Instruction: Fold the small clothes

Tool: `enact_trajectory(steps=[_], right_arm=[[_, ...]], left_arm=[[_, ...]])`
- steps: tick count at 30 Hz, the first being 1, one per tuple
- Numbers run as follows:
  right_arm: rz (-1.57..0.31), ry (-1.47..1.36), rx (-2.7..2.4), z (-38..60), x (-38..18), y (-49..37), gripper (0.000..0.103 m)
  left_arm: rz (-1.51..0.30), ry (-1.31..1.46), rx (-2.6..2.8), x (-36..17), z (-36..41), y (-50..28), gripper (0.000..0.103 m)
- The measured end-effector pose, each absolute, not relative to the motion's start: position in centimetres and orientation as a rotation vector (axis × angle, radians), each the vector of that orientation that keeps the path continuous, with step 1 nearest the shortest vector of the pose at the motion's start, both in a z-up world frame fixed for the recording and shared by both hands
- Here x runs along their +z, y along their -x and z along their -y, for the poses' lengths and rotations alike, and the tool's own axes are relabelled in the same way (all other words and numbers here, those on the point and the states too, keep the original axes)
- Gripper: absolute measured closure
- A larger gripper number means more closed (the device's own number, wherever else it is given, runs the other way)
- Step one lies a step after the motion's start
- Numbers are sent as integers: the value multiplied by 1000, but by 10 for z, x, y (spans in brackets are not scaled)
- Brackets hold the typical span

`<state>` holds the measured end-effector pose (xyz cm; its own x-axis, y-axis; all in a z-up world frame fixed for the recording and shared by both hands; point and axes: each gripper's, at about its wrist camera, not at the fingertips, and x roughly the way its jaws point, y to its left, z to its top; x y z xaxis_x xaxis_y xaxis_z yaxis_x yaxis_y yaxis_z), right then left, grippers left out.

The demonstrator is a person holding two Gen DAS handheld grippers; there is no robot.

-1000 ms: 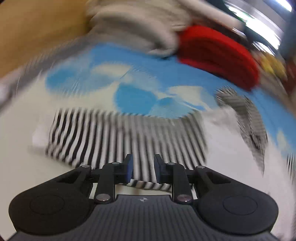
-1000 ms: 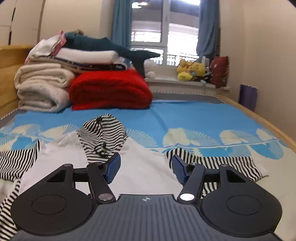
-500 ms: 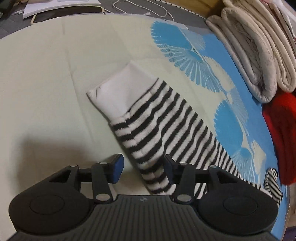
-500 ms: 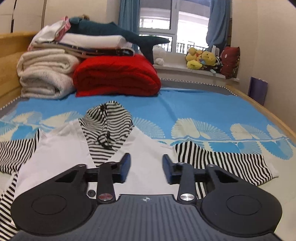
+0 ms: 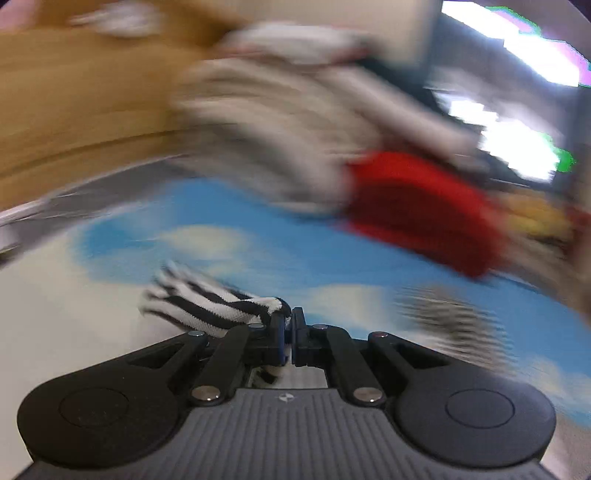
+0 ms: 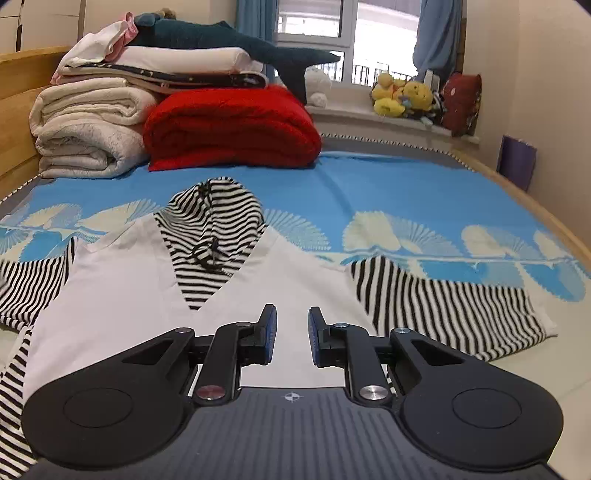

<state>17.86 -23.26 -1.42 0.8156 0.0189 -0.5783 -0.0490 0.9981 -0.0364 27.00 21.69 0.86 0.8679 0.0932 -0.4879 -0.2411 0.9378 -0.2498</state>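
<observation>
— Bedspread [image 6: 388, 192] holds the hoodie [image 6: 140, 295]; whose grip?
— Left gripper [image 5: 287, 334] clamps its striped sleeve [image 5: 207, 306], trailing toward ten o'clock. Right gripper [image 6: 291, 332] gapes, empty, body at twelve.

Your left wrist camera sits low over the bed [image 5: 55, 295], looking forward along the left claw [image 5: 287, 325] and tilted so the bedspread slopes down to the right; everything beyond the claw is motion-blurred. Your right wrist camera is level and sharp, close above the hoodie [image 6: 122, 288], facing along the right claw [image 6: 291, 334] toward the far window [image 6: 314, 22]. Both views share the far end of the bed: the blue bedspread [image 6: 388, 192], the red blanket [image 5: 417, 210] [image 6: 232, 125], and the beige stack [image 5: 266, 140] [image 6: 88, 125] left of it.
</observation>
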Motion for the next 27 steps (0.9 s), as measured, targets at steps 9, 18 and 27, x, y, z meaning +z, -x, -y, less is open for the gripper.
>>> enact_trajectory(steps=[9, 18, 27], right_arm=[[-703, -81, 98, 234, -24, -197, 76], [-801, -306, 152, 234, -46, -238, 72], [-731, 67, 447, 130, -56, -247, 62]], left_arm=[[-697, 461, -272, -6, -153, -281, 77], [-804, 384, 98, -24, -212, -284, 77], [-719, 231, 55, -2, -183, -230, 70]])
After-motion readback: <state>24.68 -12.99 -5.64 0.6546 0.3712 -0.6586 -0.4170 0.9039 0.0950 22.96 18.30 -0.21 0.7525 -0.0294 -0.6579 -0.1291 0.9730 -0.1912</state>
